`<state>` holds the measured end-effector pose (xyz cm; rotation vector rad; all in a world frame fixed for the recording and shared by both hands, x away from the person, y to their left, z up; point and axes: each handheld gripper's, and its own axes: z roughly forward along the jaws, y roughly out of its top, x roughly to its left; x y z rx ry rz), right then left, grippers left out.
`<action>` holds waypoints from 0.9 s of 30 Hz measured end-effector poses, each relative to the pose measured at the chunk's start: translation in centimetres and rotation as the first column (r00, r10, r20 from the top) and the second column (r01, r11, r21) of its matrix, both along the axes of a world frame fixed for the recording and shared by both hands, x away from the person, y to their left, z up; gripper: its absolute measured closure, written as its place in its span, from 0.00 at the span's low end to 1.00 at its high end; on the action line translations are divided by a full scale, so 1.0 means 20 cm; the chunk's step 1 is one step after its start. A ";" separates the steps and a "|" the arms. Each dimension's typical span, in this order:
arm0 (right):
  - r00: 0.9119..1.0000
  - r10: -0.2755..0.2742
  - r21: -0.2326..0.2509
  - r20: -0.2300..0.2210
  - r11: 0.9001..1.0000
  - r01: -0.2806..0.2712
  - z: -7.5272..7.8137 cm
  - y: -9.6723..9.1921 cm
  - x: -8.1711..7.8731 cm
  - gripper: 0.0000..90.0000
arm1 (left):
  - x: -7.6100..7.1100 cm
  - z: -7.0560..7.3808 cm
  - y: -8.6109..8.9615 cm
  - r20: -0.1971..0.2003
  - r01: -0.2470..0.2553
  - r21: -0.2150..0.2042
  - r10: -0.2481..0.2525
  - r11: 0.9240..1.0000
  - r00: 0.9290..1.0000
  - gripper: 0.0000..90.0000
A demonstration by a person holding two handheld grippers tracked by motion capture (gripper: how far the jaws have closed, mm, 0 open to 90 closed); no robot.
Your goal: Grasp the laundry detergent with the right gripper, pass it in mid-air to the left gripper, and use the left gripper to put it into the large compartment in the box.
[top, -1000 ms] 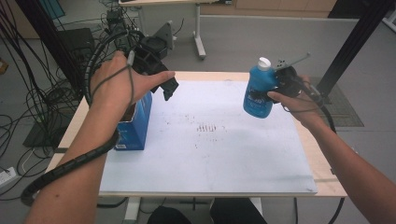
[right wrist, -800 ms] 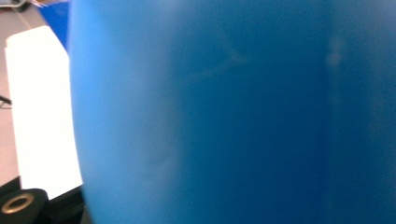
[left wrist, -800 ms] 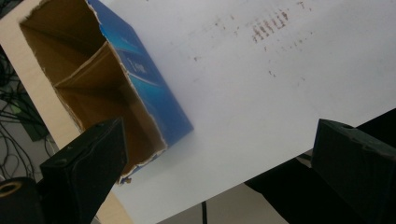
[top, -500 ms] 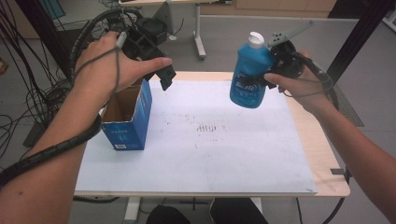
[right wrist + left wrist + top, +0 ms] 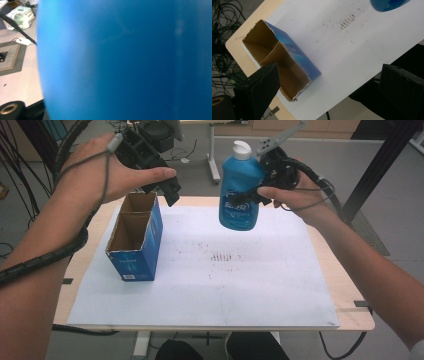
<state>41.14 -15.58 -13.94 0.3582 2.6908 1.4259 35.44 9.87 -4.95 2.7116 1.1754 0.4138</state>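
The blue plastic bottle with a white flip cap (image 5: 240,190) hangs upright in the air, above the far edge of the white paper sheet (image 5: 210,285) that covers the light wooden table (image 5: 350,290). The right gripper (image 5: 252,197) clamps the bottle from its right side, at label height; the jaws are closed hard against the bottle body. In the right gripper view the blue bottle wall (image 5: 125,60) sits directly against the lens.

To the left of the bottle, and lower, a blue cardboard box with an open top and a brown inner divider (image 5: 135,242) stands on the sheet near the table's left edge. The divider splits it into two compartments, both seen bare in the left gripper view (image 5: 279,65).

The left gripper (image 5: 172,190) is held in the air above the box's far end, well apart from the bottle. Its two black jaws stand wide apart with nothing between them. The bottle's rounded base (image 5: 389,4) appears at the top edge of the left gripper view.
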 end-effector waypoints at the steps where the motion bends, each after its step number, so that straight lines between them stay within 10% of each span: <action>1: 1.000 0.013 -0.002 0.006 1.000 -0.013 0.00 0.02 0.01 0.49 | 0.00 0.01 0.00 0.001 0.006 0.003 -0.006 1.000 1.000 0.05; 27: 0.966 0.257 -0.016 -0.012 0.966 -0.257 -0.32 0.43 0.12 0.49 | 0.06 0.01 -0.03 0.006 0.190 0.017 -0.191 0.982 0.982 0.05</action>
